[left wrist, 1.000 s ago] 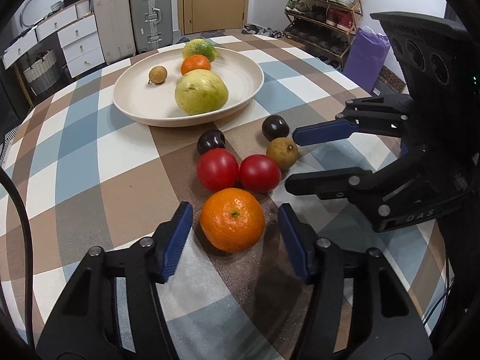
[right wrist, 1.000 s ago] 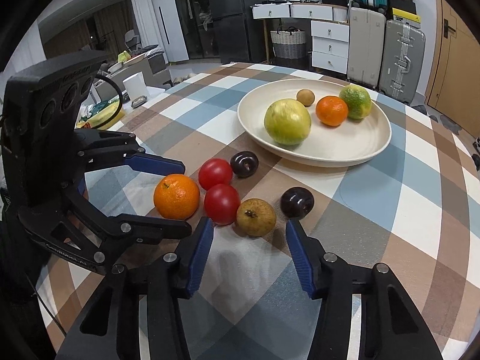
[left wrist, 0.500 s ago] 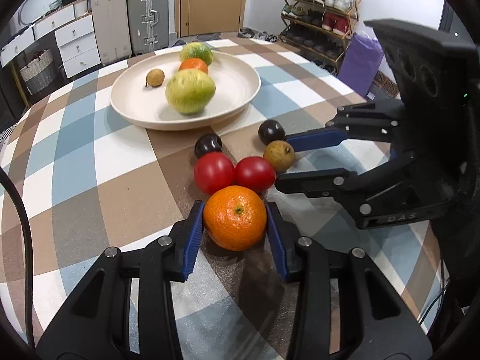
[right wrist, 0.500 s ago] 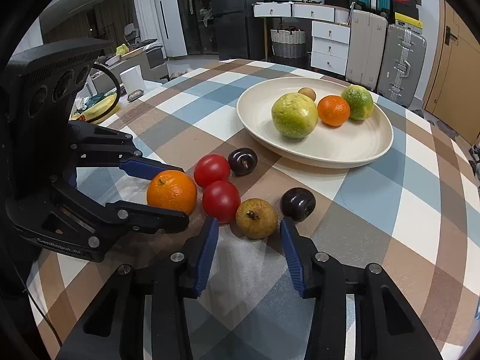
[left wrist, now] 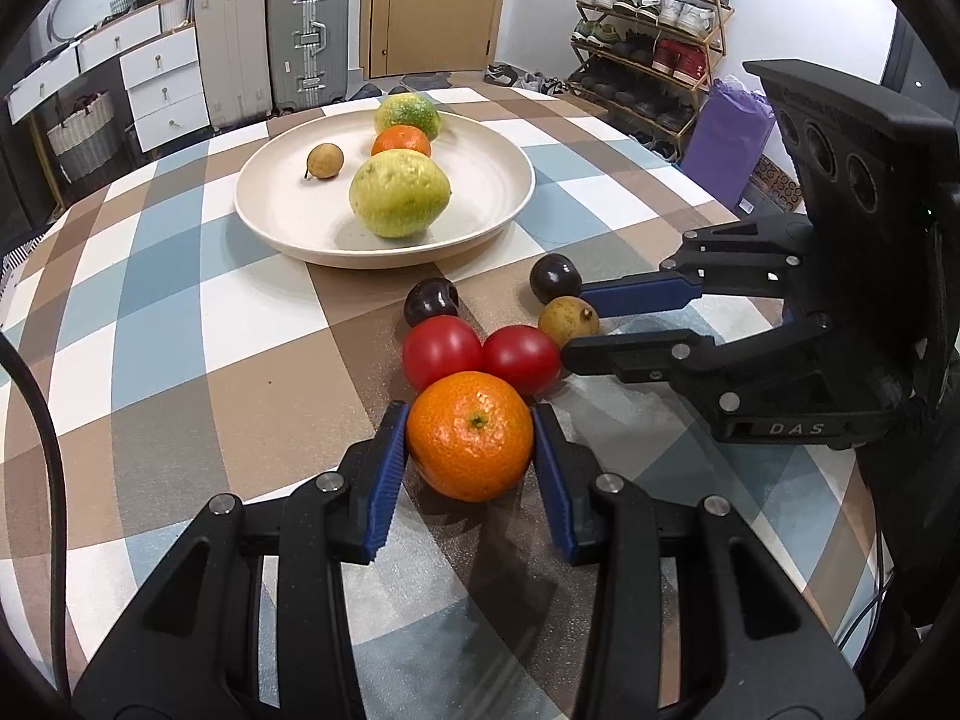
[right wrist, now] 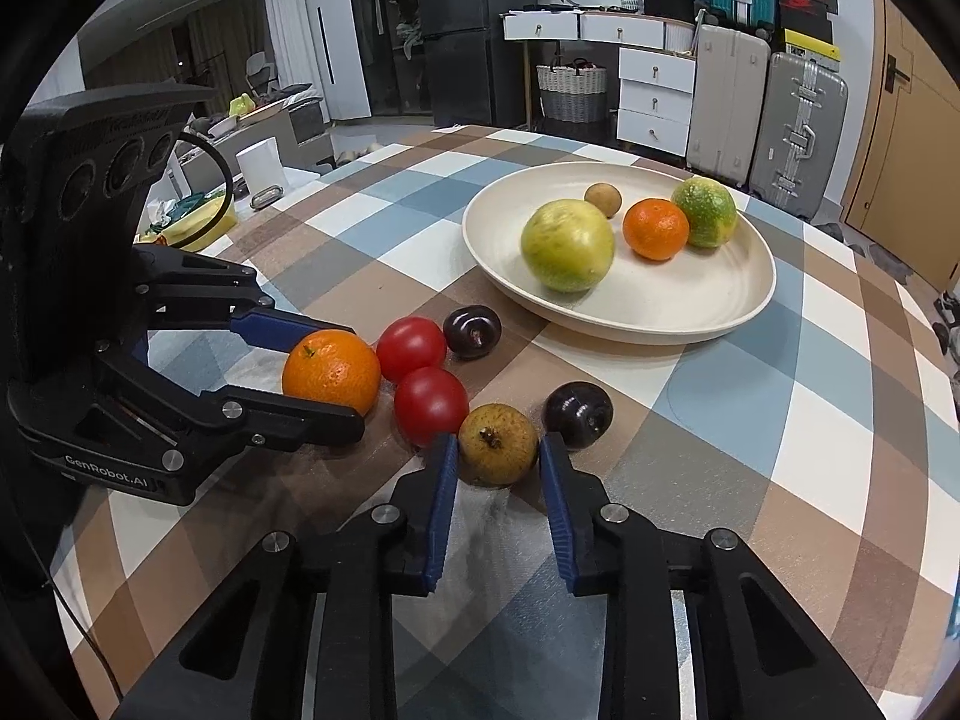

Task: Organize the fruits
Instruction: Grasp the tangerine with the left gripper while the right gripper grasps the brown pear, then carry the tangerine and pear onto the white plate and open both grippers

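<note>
Your left tool is closed on the big orange: its blue pads touch the fruit on both sides, and the orange sits on the checked desk. Your right tool has just been closing, and now its pads press on the brown fruit between them. That fruit is on the desk too. Two red tomatoes touch each other just behind the big orange, and the nearer one is right beside the brown fruit. Two dark plums lie a little farther back, one by the tomatoes and one just beside the brown fruit, close to the right tool's tip. Behind them all stands the cream plate. On the plate are a big yellow-green fruit, a small orange, a green and yellow fruit touching the small orange, and a little brown round fruit at the back. Past the desk you can see suitcases by the wall and a shoe rack.
</note>
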The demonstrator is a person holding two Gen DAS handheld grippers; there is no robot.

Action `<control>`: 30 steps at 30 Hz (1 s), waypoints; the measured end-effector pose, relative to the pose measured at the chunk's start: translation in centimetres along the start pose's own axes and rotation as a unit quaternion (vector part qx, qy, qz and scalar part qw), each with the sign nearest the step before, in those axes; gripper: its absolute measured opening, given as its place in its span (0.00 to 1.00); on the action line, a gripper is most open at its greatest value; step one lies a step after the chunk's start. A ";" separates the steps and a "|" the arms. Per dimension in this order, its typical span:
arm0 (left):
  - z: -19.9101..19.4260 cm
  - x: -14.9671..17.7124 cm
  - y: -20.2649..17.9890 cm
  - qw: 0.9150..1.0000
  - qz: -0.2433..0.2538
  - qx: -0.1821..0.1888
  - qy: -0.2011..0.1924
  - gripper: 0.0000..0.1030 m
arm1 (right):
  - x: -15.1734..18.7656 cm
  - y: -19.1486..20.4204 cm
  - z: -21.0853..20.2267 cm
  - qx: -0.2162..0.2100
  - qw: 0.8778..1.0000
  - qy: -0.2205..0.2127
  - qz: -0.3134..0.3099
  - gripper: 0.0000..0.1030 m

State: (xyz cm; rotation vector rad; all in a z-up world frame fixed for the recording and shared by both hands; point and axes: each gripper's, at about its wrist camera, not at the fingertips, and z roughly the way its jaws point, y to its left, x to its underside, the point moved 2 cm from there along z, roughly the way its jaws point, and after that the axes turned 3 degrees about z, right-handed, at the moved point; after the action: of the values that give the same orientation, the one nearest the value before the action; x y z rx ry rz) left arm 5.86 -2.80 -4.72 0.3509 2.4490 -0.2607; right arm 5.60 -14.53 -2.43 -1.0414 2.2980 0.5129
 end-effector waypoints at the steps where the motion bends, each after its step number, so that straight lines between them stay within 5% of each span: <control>1: 0.0 0.0 0.0 1.000 -0.001 0.000 0.000 0.37 | 0.0 0.1 0.0 0.000 1.000 0.000 -0.001 0.28; 12: -1.3 -0.5 1.1 0.999 -0.024 -0.017 -0.039 0.37 | -0.2 -0.1 -1.0 -0.006 1.000 -0.024 0.004 0.27; 30: -4.8 -1.2 3.8 0.984 -0.082 -0.078 -0.137 0.37 | -1.5 -2.3 -3.5 0.009 0.992 -0.104 0.066 0.27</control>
State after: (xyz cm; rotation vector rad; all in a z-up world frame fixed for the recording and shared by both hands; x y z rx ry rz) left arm 5.21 1.83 -0.64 0.0396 2.2099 -0.1736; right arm 7.02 -17.09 0.94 -0.7898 2.1915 0.6211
